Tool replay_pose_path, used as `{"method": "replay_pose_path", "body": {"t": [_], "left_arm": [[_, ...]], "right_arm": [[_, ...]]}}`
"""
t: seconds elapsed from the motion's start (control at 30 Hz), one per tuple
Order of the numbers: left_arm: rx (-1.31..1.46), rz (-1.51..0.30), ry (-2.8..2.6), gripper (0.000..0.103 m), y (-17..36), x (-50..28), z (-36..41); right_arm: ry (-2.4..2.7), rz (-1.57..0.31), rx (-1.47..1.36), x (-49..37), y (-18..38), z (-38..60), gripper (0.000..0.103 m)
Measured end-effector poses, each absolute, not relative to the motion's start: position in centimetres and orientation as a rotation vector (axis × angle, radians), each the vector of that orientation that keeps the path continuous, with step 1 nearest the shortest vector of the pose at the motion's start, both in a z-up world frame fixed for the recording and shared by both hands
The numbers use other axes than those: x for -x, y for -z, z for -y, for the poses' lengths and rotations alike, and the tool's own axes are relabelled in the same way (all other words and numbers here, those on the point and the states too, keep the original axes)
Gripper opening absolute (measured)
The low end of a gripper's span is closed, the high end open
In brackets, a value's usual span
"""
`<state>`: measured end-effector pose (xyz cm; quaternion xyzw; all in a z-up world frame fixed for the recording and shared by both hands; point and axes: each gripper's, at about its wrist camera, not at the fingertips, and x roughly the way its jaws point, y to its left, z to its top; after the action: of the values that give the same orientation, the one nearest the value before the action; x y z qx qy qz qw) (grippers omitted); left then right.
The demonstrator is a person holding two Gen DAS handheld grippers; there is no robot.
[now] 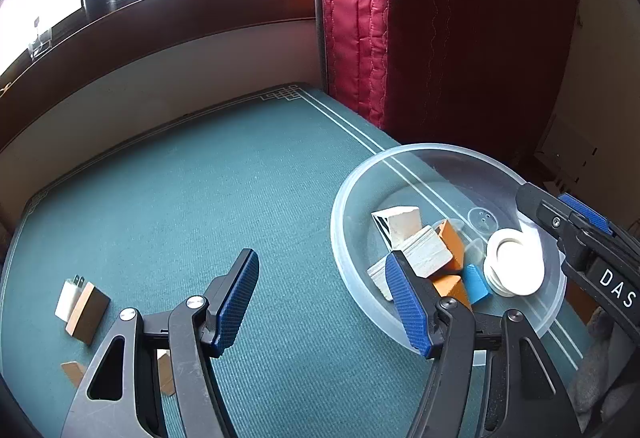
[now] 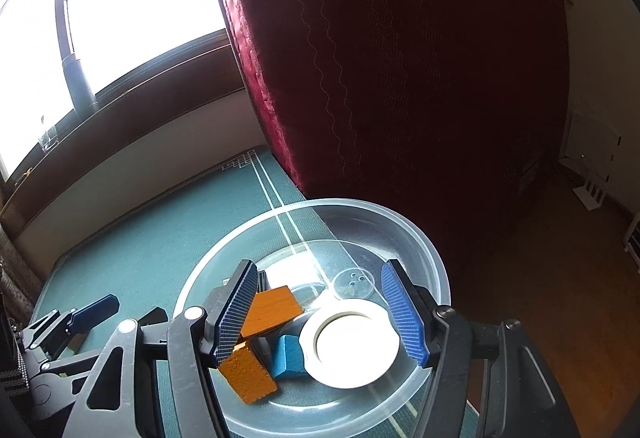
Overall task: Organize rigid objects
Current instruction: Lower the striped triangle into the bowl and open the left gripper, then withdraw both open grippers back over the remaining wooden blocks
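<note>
Teal cloth [image 1: 240, 198], red quilt [image 1: 400, 18]
Clear bowl [image 2: 436, 278] holding orange blocks [image 2: 272, 308], one blue [image 2: 290, 356], pale wood [image 1: 424, 252], white discs [image 2: 352, 346].

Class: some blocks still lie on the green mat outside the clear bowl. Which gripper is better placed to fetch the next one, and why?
Left. The left gripper is open over the mat near the brown block; the right gripper hangs open above the bowl, farther off.

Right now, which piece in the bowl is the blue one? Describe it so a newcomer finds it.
Find the clear plastic bowl on the green mat. Inside, the small blue wooden block lies between the orange wooden blocks and the white tape roll, the only blue piece there.
</note>
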<state>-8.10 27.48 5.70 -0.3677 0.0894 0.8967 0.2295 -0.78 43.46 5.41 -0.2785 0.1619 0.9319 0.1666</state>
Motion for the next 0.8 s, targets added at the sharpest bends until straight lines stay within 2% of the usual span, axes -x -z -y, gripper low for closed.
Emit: {"method": "replay_pose_path", "body": {"t": [0.37,0.8], "left_arm": [[1.041,-0.210,-2.543,0.067,-6.2,8.2,-23.3],[1.098,-0.175,-2.674,0.067,-5.3,8.5,-14.7]], "right_arm": [[-2.747,-0.352,0.778,0.8,-5.5,-41.3,0.070],[-2.762,-0.201,0.810,1.3,-4.9,-39.4,0.070]]}}
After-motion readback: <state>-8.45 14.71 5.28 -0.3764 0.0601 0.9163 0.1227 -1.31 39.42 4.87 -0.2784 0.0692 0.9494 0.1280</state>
